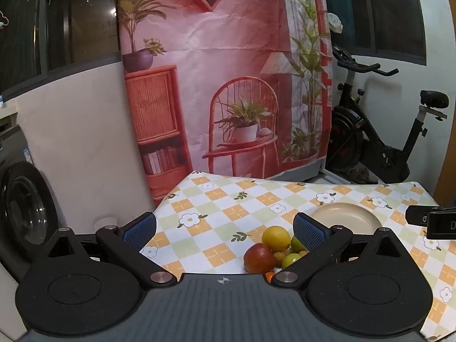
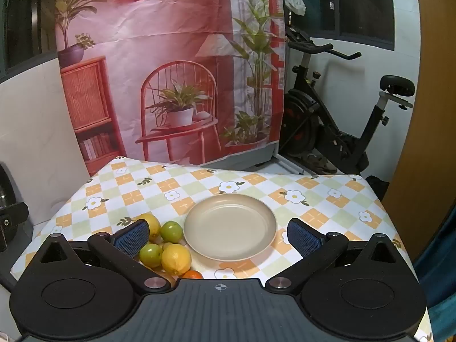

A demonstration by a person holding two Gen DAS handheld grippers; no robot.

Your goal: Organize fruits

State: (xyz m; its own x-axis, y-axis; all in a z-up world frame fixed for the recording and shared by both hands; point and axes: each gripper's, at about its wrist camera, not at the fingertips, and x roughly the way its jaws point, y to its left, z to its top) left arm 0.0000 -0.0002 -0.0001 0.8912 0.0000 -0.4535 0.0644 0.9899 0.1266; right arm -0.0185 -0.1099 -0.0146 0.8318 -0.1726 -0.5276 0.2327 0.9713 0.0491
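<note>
A heap of fruit lies on the checked tablecloth: a red apple (image 1: pixel 258 258), a yellow lemon (image 1: pixel 276 238) and green fruits (image 1: pixel 290 260) in the left wrist view. The right wrist view shows two lemons (image 2: pixel 176 258) (image 2: pixel 150 223), two green fruits (image 2: pixel 171 231) (image 2: pixel 151 254) and an orange (image 2: pixel 192 274). Right of the heap sits an empty beige plate (image 2: pixel 230 226) (image 1: pixel 346 217). My left gripper (image 1: pixel 225 229) hangs open above the cloth, the fruit near its right finger. My right gripper (image 2: pixel 218 236) stands open over the plate's near side, holding nothing.
The table (image 2: pixel 327 196) carries a flowered checked cloth and ends at a printed backdrop (image 2: pixel 171 65) behind. An exercise bike (image 2: pixel 342 119) stands at the back right. A washing machine (image 1: pixel 22 205) is to the left of the table. The other gripper's body (image 1: pixel 433 222) shows at the right edge.
</note>
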